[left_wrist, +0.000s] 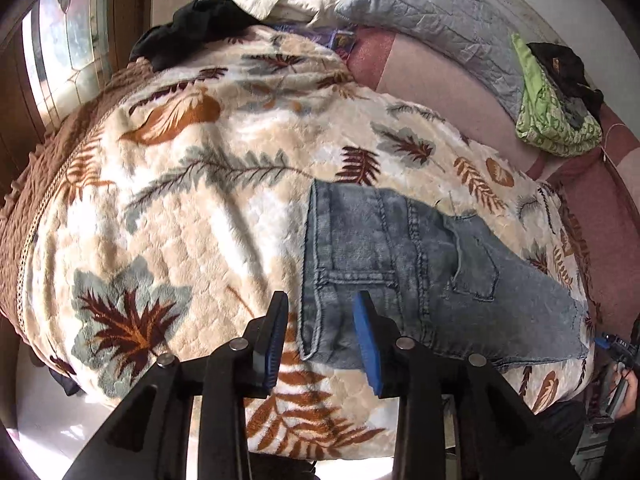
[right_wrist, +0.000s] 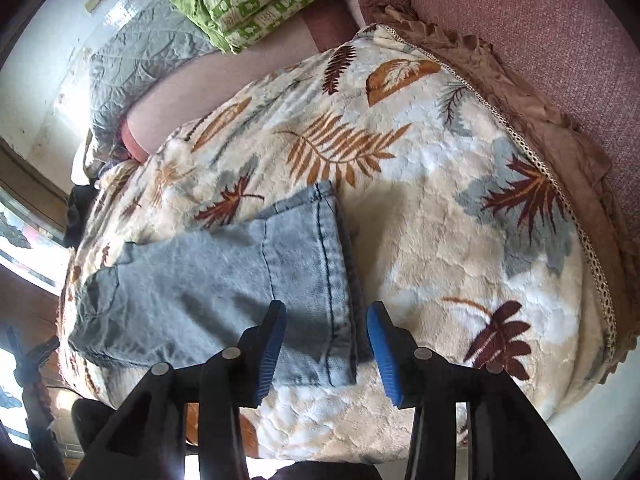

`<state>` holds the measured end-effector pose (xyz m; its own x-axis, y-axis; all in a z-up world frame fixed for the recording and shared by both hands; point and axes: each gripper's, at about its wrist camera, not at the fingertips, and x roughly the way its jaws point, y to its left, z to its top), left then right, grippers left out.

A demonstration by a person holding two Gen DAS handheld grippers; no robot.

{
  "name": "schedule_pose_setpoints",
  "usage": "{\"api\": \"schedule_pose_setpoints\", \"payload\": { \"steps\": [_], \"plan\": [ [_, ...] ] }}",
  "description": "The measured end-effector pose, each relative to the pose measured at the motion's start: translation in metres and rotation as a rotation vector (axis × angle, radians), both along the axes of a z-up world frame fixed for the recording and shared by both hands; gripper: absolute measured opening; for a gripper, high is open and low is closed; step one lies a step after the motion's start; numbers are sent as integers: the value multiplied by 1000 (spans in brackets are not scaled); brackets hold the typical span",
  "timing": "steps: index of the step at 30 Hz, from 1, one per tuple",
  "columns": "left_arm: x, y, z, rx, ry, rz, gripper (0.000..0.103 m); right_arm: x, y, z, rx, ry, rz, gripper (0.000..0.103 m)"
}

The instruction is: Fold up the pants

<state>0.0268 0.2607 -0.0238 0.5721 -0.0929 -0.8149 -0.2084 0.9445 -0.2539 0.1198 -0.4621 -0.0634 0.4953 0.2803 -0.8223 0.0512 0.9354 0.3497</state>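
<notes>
Light blue jeans (left_wrist: 400, 264) lie flat on a cream blanket with a leaf print (left_wrist: 192, 184). In the left wrist view my left gripper (left_wrist: 322, 340) is open, its blue pads either side of the waistband end near the blanket's front edge. In the right wrist view the jeans (right_wrist: 224, 280) show their hem end, and my right gripper (right_wrist: 326, 348) is open with the hem corner between its pads. Neither gripper holds cloth. The right gripper also shows at the far right of the left wrist view (left_wrist: 616, 348).
The blanket (right_wrist: 440, 208) covers a pink couch (right_wrist: 540, 32). A grey quilted cushion (left_wrist: 440, 12), a green patterned cloth (left_wrist: 552, 120) and black garments (left_wrist: 192, 28) lie at the back. A brown frilled border (right_wrist: 560, 128) edges the blanket. A window (left_wrist: 68, 48) is at the left.
</notes>
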Motion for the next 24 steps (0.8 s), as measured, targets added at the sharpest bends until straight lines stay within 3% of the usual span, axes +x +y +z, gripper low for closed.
{"api": "schedule_pose_setpoints", "payload": {
  "steps": [3, 4, 11, 12, 13, 14, 17, 21, 24],
  "plan": [
    [10, -33, 12, 20, -74, -78, 55, 30, -1, -7, 63, 23, -23, 46],
    [14, -45, 10, 41, -77, -99, 55, 41, -1, -10, 77, 33, -34, 46],
    [48, -95, -67, 130, 99, -149, 55, 93, 8, -36, 105, 108, -21, 46],
    [48, -99, -74, 155, 108, -153, 55, 96, 11, -36, 100, 106, 0, 42],
    [47, -101, -77, 174, 107, -158, 55, 98, 16, -35, 74, 102, 25, 35],
    [46, -103, -77, 186, 102, -161, 56, 99, 19, -35, 40, 105, 42, 15],
    [47, -101, -77, 180, 109, -162, 58, 104, 25, -25, -54, 77, 66, 13],
    [45, -98, -82, 171, 103, -156, 60, 106, 35, 6, -178, -63, 77, 13],
    [43, -101, -83, 189, 98, -151, 61, 118, 46, -17, -279, -10, 94, 13]
  ]
}}
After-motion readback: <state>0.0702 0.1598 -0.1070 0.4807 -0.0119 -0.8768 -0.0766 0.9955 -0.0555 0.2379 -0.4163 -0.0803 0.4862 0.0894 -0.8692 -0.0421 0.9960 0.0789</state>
